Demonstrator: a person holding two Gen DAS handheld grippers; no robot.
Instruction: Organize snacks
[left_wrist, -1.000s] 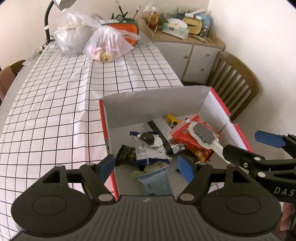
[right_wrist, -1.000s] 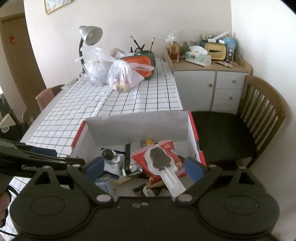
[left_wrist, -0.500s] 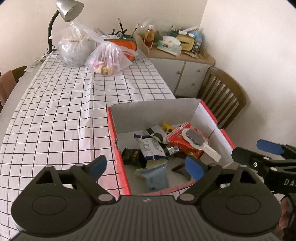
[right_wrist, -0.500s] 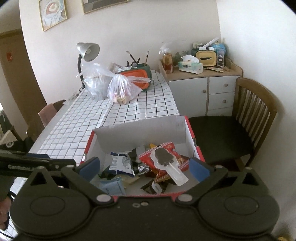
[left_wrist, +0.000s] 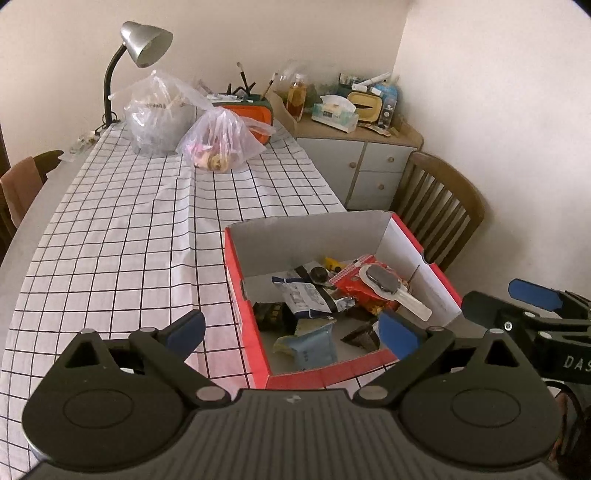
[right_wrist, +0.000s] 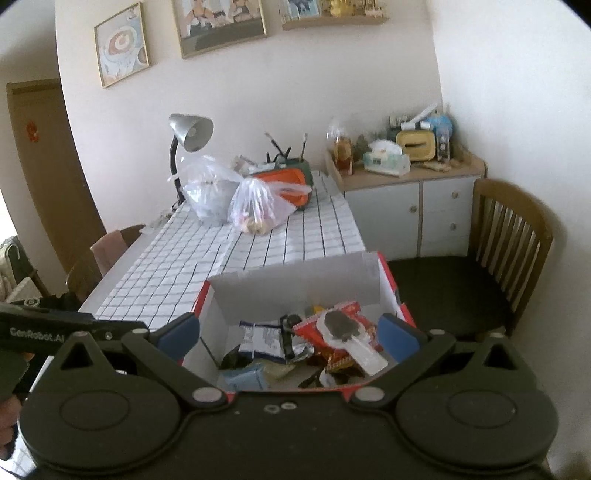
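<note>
In the left wrist view, the left gripper (left_wrist: 291, 330) is seen with its jaws opening, spread wide and holding nothing. Beyond it a red box (left_wrist: 246, 314) is set on the checked tablecloth (left_wrist: 129, 236) near the table's edge, and the snacks (left_wrist: 314, 299) are piled inside it. The right gripper (left_wrist: 532, 295) is seen at the right edge.

In the right wrist view, the right gripper (right_wrist: 288, 330) is shown with its jaws apart and empty, above the near side of the red box (right_wrist: 391, 284), where the snacks (right_wrist: 295, 343) are heaped
</note>
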